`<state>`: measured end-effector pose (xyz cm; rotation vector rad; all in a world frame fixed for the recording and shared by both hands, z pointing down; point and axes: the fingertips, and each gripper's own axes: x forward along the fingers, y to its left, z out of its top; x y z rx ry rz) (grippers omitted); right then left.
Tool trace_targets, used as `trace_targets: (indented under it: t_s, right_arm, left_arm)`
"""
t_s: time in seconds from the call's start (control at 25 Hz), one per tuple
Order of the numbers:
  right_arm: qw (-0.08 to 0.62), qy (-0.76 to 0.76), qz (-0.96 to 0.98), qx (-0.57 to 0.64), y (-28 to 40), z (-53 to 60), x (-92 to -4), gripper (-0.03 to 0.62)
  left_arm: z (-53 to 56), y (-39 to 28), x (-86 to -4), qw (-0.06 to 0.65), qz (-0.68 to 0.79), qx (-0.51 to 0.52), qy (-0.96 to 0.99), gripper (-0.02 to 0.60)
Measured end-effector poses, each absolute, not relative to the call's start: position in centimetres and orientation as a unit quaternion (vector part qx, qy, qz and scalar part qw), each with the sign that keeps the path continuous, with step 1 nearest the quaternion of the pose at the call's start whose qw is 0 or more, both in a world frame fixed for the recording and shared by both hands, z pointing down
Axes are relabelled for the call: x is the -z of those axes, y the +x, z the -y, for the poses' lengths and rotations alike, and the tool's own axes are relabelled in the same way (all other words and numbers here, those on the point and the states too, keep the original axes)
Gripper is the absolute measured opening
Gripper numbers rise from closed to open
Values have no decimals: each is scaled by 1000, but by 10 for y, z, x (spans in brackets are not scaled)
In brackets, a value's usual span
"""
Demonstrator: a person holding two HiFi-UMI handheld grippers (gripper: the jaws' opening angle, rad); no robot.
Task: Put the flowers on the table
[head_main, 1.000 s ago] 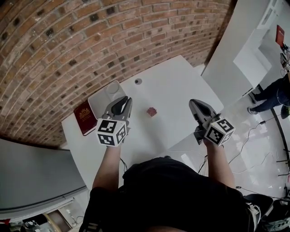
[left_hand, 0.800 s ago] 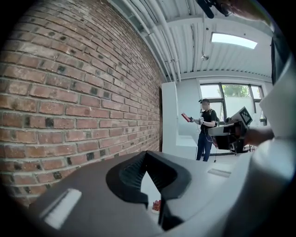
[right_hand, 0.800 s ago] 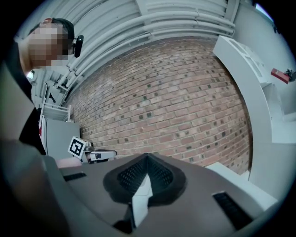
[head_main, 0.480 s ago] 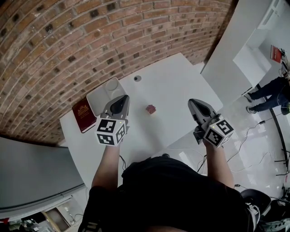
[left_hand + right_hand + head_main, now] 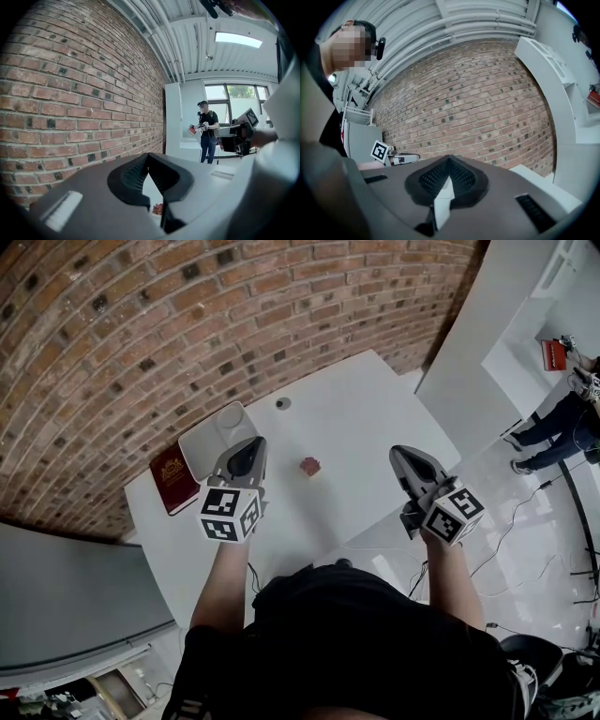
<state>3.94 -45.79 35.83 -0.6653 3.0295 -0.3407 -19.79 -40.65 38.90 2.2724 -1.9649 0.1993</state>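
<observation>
The left gripper (image 5: pixel 149 154) is held over the near part of the white desk (image 5: pixel 356 427). Its jaws are pressed together at the tips and nothing is caught between them. The right gripper (image 5: pixel 449 157) is level with it, off to its right and over the desk's near right edge. Its jaws also meet at the tips and are empty.

The flowers (image 5: pixel 309 466), a small reddish clump, lie on the desk between the two grippers. They are slightly ahead of the left gripper's tips and to its right, and closer to the left gripper than to the right one. Neither gripper touches them. The left gripper view shows a bit of red through the gap below its closed tips.

A white tray (image 5: pixel 211 442) sits just under and ahead of the left gripper's tips. To the left of that gripper, beside the tray, lies a dark red book (image 5: pixel 173 480).

Further ahead, beyond the flowers, a small dark round thing (image 5: pixel 282 403) rests on the desk; I cannot tell what it is. A brick wall (image 5: pixel 141 334) runs along the far side of the desk.

Well off to the right of the right gripper, past a white partition, a person (image 5: pixel 206 136) stands holding something red.
</observation>
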Motion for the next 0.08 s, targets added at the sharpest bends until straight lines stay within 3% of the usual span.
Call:
trace_targets:
  t_s: [0.08]
  right_arm:
    - [13,-213,-971,111,43,458,-358,11]
  left_arm:
    - [407,-195,-389,65,652,-67,752,12]
